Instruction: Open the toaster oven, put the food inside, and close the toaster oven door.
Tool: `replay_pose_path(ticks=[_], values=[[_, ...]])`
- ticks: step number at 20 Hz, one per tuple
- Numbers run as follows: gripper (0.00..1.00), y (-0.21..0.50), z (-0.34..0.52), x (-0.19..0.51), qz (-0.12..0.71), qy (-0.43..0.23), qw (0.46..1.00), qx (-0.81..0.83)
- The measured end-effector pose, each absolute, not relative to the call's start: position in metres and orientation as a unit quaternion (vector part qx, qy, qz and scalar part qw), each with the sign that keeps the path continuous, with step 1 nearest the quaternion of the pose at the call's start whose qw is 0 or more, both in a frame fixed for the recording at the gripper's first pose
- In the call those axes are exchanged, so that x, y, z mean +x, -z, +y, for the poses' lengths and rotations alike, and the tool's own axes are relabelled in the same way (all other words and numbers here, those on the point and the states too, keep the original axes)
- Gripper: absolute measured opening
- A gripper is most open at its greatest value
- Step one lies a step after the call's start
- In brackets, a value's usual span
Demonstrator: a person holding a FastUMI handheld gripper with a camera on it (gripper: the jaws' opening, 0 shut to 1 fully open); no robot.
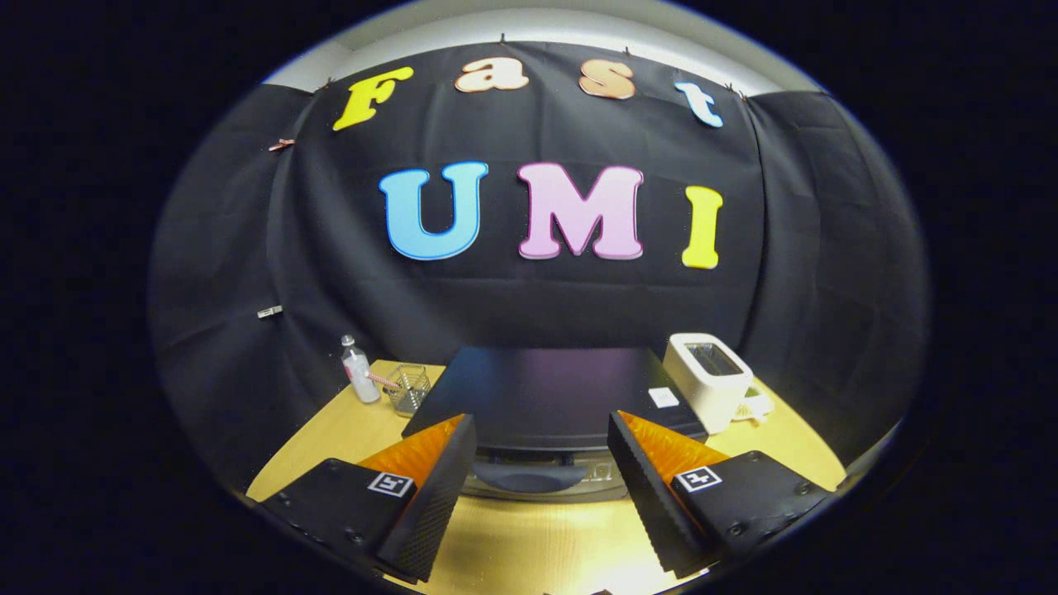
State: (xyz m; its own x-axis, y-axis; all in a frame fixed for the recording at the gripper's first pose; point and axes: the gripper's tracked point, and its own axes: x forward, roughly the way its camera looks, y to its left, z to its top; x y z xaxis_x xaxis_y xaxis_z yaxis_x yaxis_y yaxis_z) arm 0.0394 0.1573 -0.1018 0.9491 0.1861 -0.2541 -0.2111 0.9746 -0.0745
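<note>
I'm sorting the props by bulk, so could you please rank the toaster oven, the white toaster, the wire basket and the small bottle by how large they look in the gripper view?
1. Toaster oven, just ahead of the open tongs.
2. White toaster.
3. Wire basket and small bottle: too alike to rank.

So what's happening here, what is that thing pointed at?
A hand-held claw is hovering open above a wooden table, holding nothing. Just ahead of its fingers sits a black toaster oven, its door handle in line with the gap between them; the door looks shut. A white toaster stands on one side of the oven, a small bottle and a wire basket on the other. No food is visible.
</note>
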Motion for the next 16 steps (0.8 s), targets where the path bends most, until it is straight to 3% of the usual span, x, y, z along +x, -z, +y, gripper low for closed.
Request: replay_pose_path(ticks=[7, 16], values=[[0.97, 0.016, 0.132, 0.03, 0.047, -0.102, 0.994, -0.003], [0.97, 0.038, 0.046, 0.006, 0.079, -0.093, 0.992, -0.025]])
